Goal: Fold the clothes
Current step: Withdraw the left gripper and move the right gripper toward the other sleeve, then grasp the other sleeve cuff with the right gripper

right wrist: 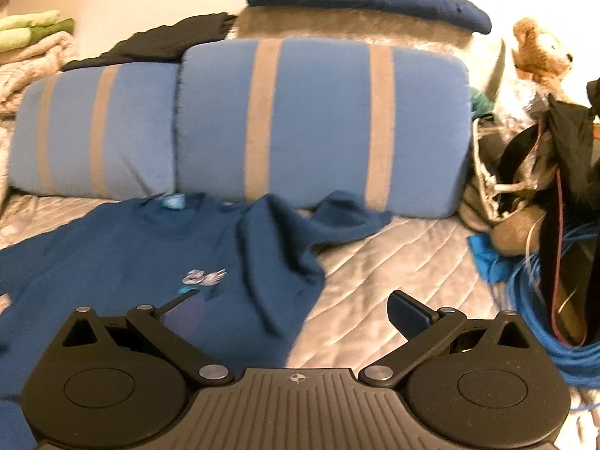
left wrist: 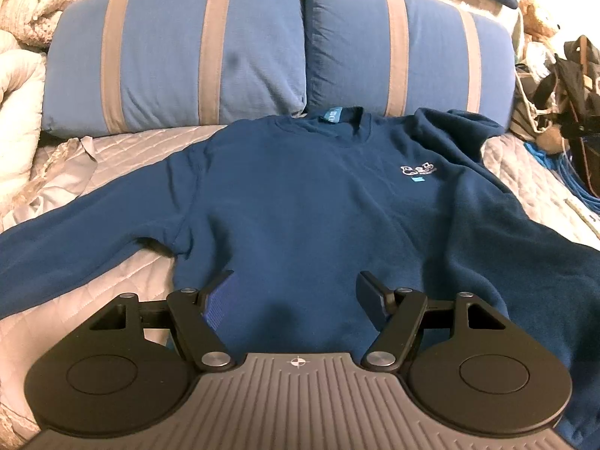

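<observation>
A dark blue sweatshirt [left wrist: 300, 202] lies face up on the quilted bed, collar toward the pillows, with a small white logo [left wrist: 418, 170] on the chest. Its left sleeve [left wrist: 75, 240] stretches out flat. Its right sleeve is bunched and folded over near the shoulder [right wrist: 285, 240]. My left gripper [left wrist: 296, 292] is open and empty above the sweatshirt's lower body. My right gripper [right wrist: 296, 311] is open and empty above the sweatshirt's right edge [right wrist: 300, 322], where it meets the bedspread.
Two blue pillows with tan stripes [left wrist: 176, 60] [right wrist: 318, 127] lie at the head of the bed. Folded dark blue clothes [right wrist: 367, 0] rest behind them. A teddy bear [right wrist: 540, 52], bags and a blue cable [right wrist: 562, 318] crowd the right side. Crumpled blankets [left wrist: 22, 75] lie left.
</observation>
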